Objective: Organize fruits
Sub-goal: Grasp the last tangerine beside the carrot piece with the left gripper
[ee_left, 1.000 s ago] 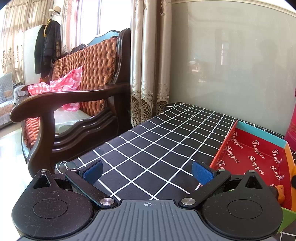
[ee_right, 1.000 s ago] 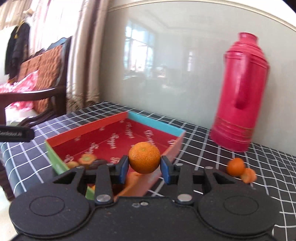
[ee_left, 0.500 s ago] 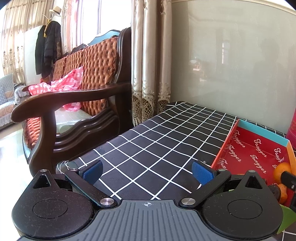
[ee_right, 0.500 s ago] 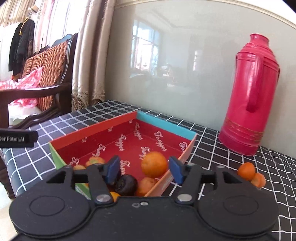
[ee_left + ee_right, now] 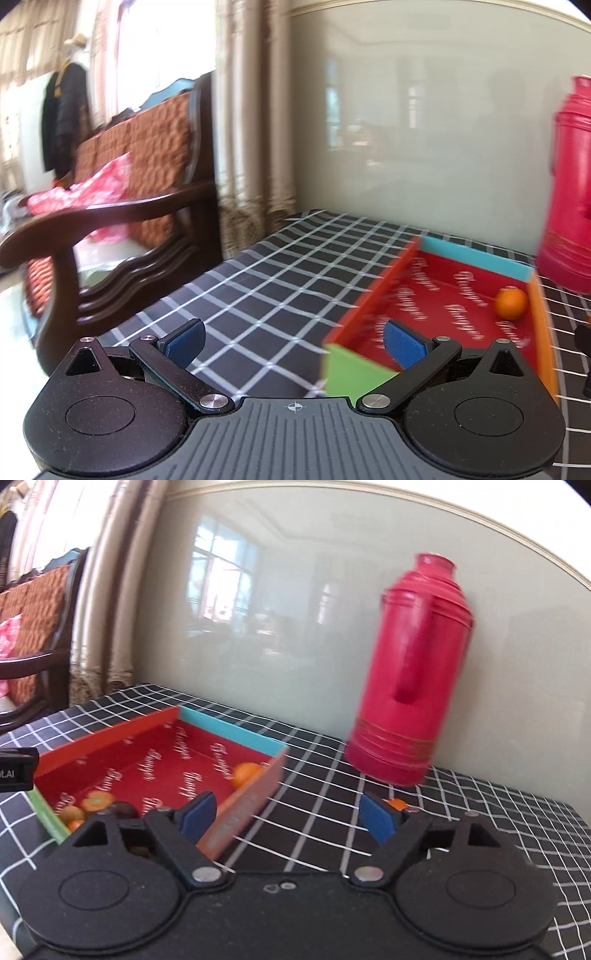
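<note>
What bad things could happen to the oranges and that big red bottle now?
The orange just dropped sits by the box's low far corner; a bump might roll it out. The right gripper, its jaws just opened and empty, swings near the tall red bottle, which could tip. An orange on the cloth could roll away.

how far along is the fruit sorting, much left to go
Well under way. Done: an orange sits in the far corner of the red box, with several more fruits at its near end. In hand: nothing; the right gripper has just been opening and is empty, and the left gripper is open too. Left: at least one orange on the checked cloth near the red flask.
</note>
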The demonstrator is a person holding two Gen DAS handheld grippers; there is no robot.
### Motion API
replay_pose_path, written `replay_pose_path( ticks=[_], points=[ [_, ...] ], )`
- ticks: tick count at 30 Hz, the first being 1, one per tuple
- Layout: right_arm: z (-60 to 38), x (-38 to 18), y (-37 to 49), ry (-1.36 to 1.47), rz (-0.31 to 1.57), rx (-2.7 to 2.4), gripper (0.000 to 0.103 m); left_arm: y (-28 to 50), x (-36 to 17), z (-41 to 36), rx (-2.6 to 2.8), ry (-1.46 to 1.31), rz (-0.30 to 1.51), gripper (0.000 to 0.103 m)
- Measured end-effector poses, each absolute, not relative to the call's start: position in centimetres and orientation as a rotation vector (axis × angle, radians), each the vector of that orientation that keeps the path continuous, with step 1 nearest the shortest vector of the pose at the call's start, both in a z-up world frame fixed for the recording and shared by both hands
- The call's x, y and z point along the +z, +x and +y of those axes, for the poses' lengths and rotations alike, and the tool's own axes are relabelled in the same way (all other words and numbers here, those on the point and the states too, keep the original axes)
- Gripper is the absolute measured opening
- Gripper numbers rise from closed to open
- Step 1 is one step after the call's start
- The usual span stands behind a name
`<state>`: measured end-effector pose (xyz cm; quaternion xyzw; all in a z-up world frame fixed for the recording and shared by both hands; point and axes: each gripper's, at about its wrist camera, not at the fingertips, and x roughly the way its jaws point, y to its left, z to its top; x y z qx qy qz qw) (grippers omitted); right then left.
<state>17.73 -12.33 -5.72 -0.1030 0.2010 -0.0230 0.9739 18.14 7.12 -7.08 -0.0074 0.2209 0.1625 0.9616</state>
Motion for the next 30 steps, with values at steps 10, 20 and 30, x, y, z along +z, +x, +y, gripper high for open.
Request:
replay_pose_path(
  ticks=[10, 20, 30],
  points=[
    [-20.9, -6.6, 16.6, -0.091, 0.482, -0.302, 0.078, 19.0, -6.2, -2.3, 0.096, 0.103, 0.388, 0.102],
    [-27.0, -7.7, 14.0, -0.049, 0.497, -0.465, 0.08, 20.5, -6.3, -10.6, -0.107, 0.157, 0.419, 0.102],
    [-29.8, -7.7, 12.7, -0.01, 0.484, -0.497, 0.08, 25.7, -7.1, -17.0, -0.199, 0.146, 0.487, 0.101]
  ],
)
